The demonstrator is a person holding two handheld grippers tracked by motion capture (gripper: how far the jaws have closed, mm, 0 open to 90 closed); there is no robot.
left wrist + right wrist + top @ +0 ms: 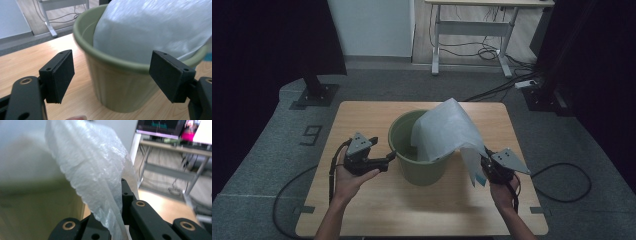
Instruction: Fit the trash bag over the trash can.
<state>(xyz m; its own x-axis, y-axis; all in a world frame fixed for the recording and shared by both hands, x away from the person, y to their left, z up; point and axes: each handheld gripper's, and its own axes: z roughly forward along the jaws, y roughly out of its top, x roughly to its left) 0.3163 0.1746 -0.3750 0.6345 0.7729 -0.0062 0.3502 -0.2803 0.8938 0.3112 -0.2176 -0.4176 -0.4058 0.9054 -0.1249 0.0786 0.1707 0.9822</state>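
Observation:
A green plastic bucket stands upright in the middle of the wooden table. A white translucent plastic bag rises out of it and drapes over its right rim. My right gripper is just right of the bucket and is shut on the bag's lower edge; in the right gripper view the bag runs down between the closed jaws, with the bucket blurred at left. My left gripper is open at the bucket's left side. In the left gripper view its pads stand wide apart before the bucket and bag, with nothing held.
A white-legged desk stands beyond the table, with cables on the floor under it. Black stand bases sit at the far left and far right. A black cable loops on the floor to the right.

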